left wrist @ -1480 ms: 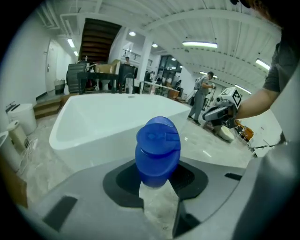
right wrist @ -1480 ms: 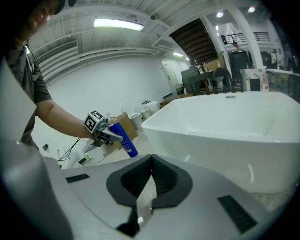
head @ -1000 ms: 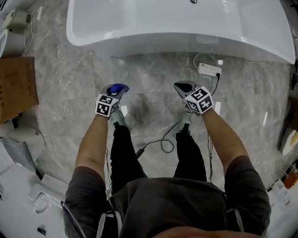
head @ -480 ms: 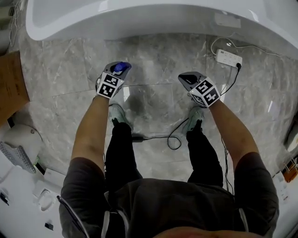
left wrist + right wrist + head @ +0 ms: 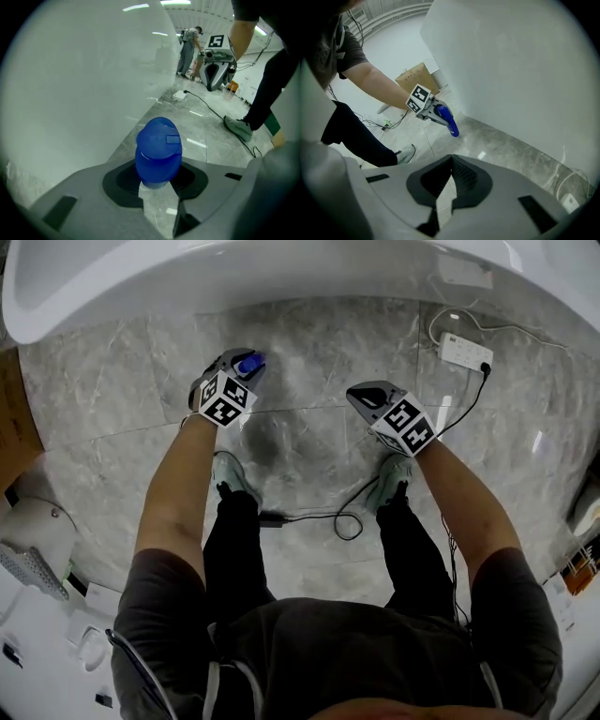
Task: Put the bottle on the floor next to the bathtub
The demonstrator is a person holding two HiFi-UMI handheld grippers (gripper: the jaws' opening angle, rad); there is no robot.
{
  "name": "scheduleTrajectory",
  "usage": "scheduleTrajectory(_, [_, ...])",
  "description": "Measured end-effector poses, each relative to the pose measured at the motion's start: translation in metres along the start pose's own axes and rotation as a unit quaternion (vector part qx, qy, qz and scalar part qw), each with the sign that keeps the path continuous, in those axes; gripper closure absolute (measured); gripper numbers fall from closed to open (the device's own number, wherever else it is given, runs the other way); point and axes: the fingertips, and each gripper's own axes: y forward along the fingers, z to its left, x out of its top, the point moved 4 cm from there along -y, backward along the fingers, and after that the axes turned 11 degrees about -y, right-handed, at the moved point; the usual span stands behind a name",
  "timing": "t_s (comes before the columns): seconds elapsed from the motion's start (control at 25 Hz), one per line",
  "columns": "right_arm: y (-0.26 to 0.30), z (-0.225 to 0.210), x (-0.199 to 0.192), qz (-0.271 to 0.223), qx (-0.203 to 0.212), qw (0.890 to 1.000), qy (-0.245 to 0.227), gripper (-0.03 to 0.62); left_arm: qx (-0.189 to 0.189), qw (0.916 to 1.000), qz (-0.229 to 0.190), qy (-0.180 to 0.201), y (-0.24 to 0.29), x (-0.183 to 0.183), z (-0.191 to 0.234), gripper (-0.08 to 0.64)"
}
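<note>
A blue bottle (image 5: 249,363) is held in my left gripper (image 5: 236,360), which is shut on it, low over the grey marble floor (image 5: 300,442) close to the white bathtub (image 5: 187,282). The left gripper view shows the bottle's blue cap end (image 5: 158,150) sticking out past the jaws, with the tub wall (image 5: 79,84) just to the left. My right gripper (image 5: 361,395) hangs to the right, shut and empty. The right gripper view shows its own pads (image 5: 461,176) meeting, and beyond them the left gripper (image 5: 433,112) holding the bottle (image 5: 447,121) tilted down.
A white power strip (image 5: 465,351) with its cable lies by the tub at the right. A black cable (image 5: 319,517) runs between the person's shoes (image 5: 234,479). A cardboard box (image 5: 14,409) stands at the left, white fittings (image 5: 37,540) at the lower left.
Both grippers have moved forward towards the bathtub. The left one now holds the bottle nearer the tub's base, and its grip has not altered.
</note>
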Motion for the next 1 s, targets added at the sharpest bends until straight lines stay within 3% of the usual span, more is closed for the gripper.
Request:
scheduleTrajectory(0.2, [0.009, 0.006, -0.004, 0.004, 0.011, 1.000, 0.006, 0.600, -0.003, 0.9968, 0.037, 0.071, 0.016, -0.011, -0.005, 0.419])
scheduleTrajectory(0.44, [0.016, 0.010, -0.011, 0.012, 0.021, 1.000, 0.012, 0.600, -0.009, 0.9952, 0.039, 0.089, 0.020, -0.010, -0.002, 0.417])
scheduleTrajectory(0.64, [0.016, 0.013, -0.007, 0.011, 0.030, 0.999, 0.008, 0.600, 0.005, 0.9944, 0.070, 0.079, 0.014, -0.025, 0.004, 0.409])
scheduleTrajectory(1.0, [0.016, 0.017, 0.000, 0.007, 0.035, 0.999, -0.003, 0.600, 0.015, 0.9979, 0.053, 0.034, 0.003, -0.029, 0.006, 0.298])
